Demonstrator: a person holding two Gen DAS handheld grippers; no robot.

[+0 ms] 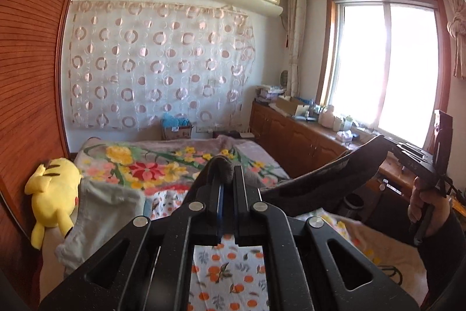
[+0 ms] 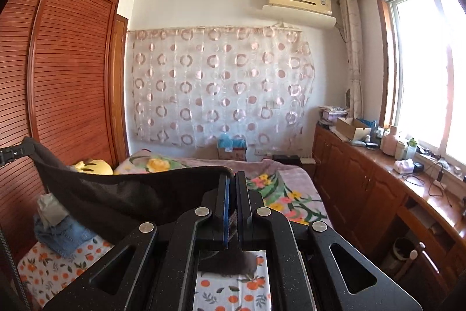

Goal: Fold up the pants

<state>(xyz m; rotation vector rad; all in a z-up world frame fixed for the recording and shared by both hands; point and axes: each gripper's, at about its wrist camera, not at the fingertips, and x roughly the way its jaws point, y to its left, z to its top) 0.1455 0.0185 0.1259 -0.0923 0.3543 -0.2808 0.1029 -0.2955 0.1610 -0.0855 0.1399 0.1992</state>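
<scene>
Dark grey pants (image 1: 320,179) hang stretched in the air between both grippers, above the bed. In the left wrist view my left gripper (image 1: 225,169) is shut on one end of the fabric, which bunches at its tips. The cloth runs right to my right gripper (image 1: 388,147), which a hand (image 1: 425,206) holds. In the right wrist view my right gripper (image 2: 232,179) is shut on the other end of the pants (image 2: 131,194). From there the edge sags leftward to the left gripper (image 2: 16,151) at the frame's edge.
Below lies a bed with an orange-print sheet (image 2: 233,293) and a floral blanket (image 1: 151,162). A yellow plush toy (image 1: 54,188) and a pile of grey and denim clothes (image 2: 58,226) lie by the wooden wardrobe (image 2: 72,95). A cluttered wooden cabinet (image 2: 364,179) runs under the window.
</scene>
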